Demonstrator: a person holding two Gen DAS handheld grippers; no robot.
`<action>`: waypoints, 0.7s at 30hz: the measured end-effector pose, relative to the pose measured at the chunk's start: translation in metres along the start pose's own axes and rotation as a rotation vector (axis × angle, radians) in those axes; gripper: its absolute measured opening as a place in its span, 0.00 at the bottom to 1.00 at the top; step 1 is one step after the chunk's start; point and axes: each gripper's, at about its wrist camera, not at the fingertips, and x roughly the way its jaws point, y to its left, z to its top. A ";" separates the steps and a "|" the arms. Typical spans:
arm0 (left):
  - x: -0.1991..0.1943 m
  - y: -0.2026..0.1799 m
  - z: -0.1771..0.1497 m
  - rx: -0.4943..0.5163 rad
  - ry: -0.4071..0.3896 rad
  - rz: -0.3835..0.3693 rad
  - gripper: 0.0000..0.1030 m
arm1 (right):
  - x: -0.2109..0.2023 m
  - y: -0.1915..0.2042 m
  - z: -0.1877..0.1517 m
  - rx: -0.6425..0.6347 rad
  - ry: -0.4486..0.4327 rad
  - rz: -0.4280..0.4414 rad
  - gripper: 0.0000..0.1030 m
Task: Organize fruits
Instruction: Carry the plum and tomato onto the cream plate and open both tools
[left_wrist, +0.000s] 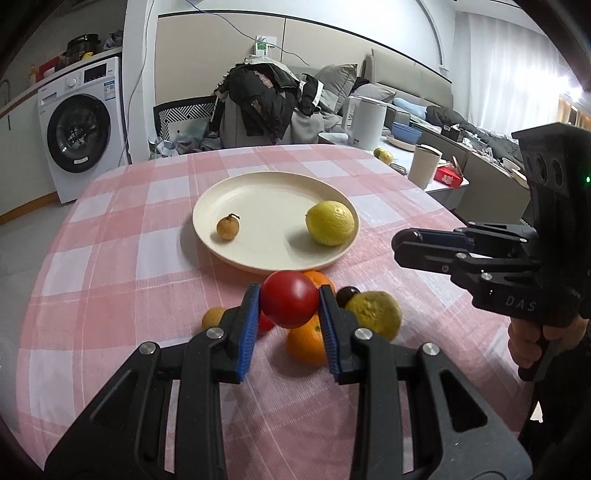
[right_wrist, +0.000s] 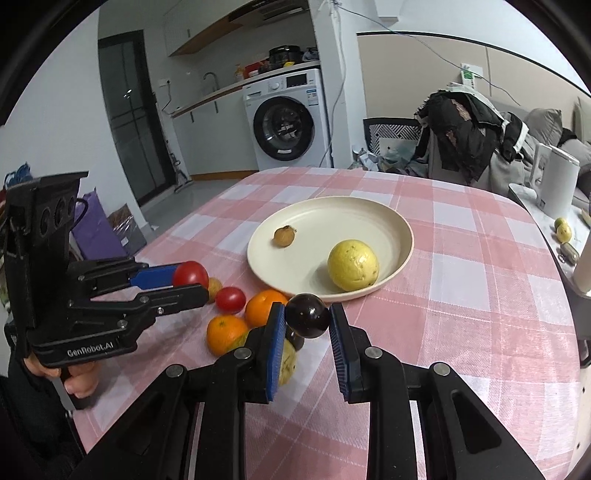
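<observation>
With a lemon (left_wrist: 330, 223) and a longan (left_wrist: 228, 228) already on the cream plate (left_wrist: 258, 184), a red tomato (left_wrist: 290, 303) is clamped in the left gripper (left_wrist: 289, 314) and a dark plum (right_wrist: 307, 315) is gripped in the right gripper (right_wrist: 306, 325), while two oranges (right_wrist: 226, 333) and other fruit are left on the tablecloth (left_wrist: 110, 258).

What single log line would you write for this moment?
left gripper: shut on red tomato | right gripper: shut on dark plum | plate: yellow fruit, small brown fruit

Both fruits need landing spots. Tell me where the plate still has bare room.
The plate is bare across its far half and in the middle, between the small brown fruit and the yellow fruit. It is crowded at the near rim, where oranges and a small tomato cluster on the cloth.
</observation>
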 end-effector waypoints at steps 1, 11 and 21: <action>0.002 0.001 0.001 0.001 0.000 0.003 0.27 | 0.002 -0.002 0.001 0.010 0.003 0.001 0.24; 0.024 0.004 0.017 -0.012 -0.009 0.013 0.27 | 0.030 -0.017 0.014 0.077 0.040 -0.012 0.24; 0.056 0.014 0.031 -0.017 0.018 0.047 0.27 | 0.054 -0.013 0.024 0.067 0.071 -0.035 0.24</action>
